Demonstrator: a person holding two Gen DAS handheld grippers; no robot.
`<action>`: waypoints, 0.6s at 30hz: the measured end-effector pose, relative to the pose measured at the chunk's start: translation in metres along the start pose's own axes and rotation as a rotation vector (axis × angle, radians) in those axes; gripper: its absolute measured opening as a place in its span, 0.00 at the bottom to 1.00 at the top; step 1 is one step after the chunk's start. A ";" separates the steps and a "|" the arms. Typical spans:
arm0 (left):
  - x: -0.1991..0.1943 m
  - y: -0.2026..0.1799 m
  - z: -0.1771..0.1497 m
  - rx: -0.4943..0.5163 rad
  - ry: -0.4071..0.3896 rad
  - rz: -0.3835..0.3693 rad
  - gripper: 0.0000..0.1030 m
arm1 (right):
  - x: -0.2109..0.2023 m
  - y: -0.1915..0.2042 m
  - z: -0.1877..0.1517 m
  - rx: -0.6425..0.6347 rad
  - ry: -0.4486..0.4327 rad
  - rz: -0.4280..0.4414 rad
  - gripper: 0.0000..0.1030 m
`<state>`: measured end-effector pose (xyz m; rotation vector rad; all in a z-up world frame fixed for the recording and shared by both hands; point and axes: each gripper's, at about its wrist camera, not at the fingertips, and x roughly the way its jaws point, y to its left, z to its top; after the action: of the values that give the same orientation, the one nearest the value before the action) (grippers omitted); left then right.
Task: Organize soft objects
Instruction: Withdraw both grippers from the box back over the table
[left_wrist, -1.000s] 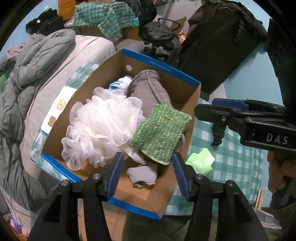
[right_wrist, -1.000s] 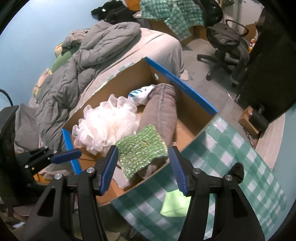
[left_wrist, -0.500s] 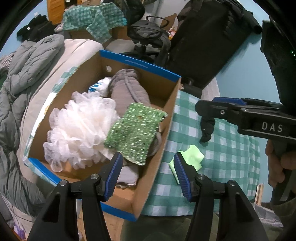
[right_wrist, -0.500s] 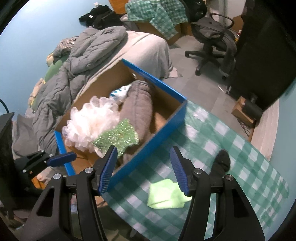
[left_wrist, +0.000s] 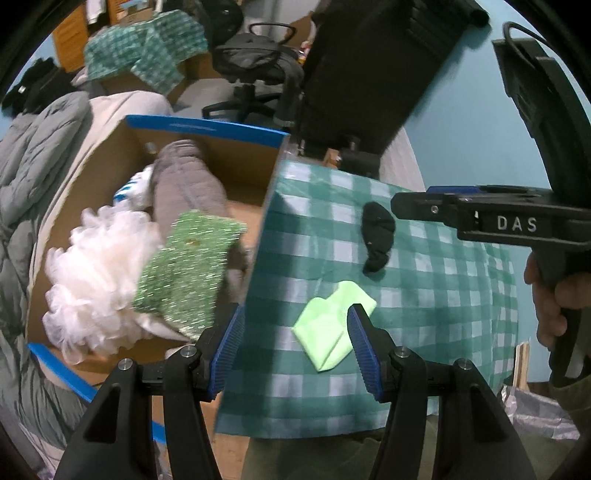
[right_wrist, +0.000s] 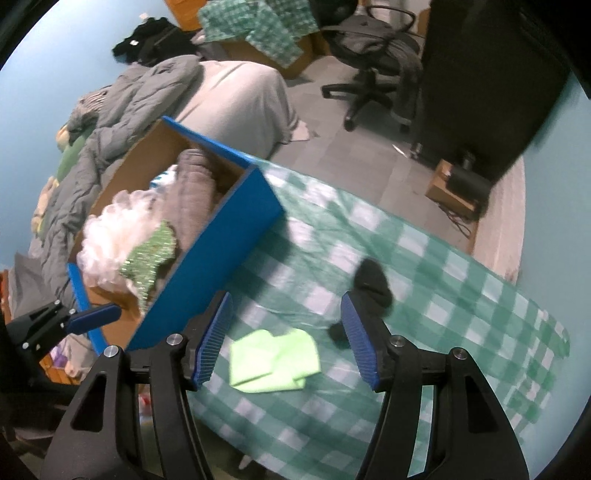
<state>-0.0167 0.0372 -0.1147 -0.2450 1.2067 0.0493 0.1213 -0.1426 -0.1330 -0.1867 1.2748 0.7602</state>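
Jaws apart, empty; black sock (left_wrist: 376, 236) lengthwise away from box (left_wrist: 207, 127).

You've got the desk (right_wrist: 436, 258) under its green-checked cloth, the lime cloth (right_wrist: 273, 360) lying flat near your edge, the black sock (right_wrist: 371, 284) just beyond it, apart, and the blue cardboard box (right_wrist: 218, 254) sitting at the cloth's left side.
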 end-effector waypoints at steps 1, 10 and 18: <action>0.004 -0.006 0.001 0.013 0.007 -0.004 0.59 | 0.000 -0.005 -0.001 0.007 0.002 -0.005 0.60; 0.033 -0.037 0.008 0.067 0.056 -0.015 0.61 | 0.013 -0.044 -0.013 0.058 0.045 -0.036 0.60; 0.058 -0.050 0.013 0.037 0.085 -0.016 0.61 | 0.035 -0.067 -0.021 0.082 0.095 -0.051 0.60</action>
<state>0.0247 -0.0135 -0.1559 -0.2258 1.2894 0.0025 0.1482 -0.1891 -0.1896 -0.1896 1.3843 0.6605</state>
